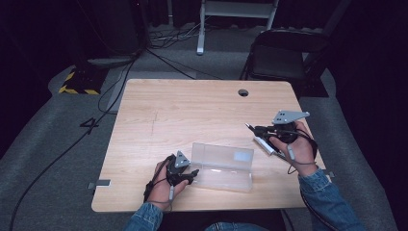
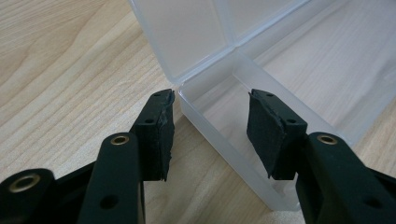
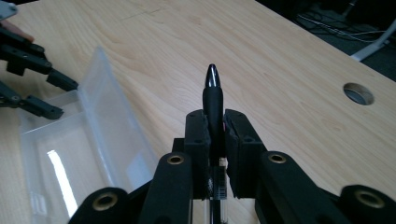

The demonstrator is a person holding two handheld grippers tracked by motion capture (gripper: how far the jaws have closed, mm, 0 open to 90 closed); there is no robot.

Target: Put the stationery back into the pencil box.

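High view: a clear plastic box (image 1: 222,166) lies open on the wooden table (image 1: 192,110), near the front edge, its lid standing up along the far side. The left gripper (image 1: 191,174) sits at the box's left end, held by the person's left hand (image 1: 166,183), denim sleeve below. The right gripper (image 1: 255,130) hovers just beyond the box's right end, up and to the right of it, gripped by the right hand (image 1: 296,147), and a pen (image 1: 262,142) runs through it with its tip pointing left, toward the space above the box. In the left gripper view the jaws stand wide apart, one pad outside the box's end wall (image 2: 205,126) on the bare wood and the other inside the tray, so they straddle that wall without pressing it. In the right gripper view the jaws are closed tight on the pen (image 3: 214,100), its black tapered nose sticking out past the pads and a clear barrel showing behind them; the box (image 3: 74,149) lies to the left, with the left gripper (image 3: 42,93) at its far end. A round cable hole (image 1: 243,92) sits in the table well beyond the box, toward the far edge.
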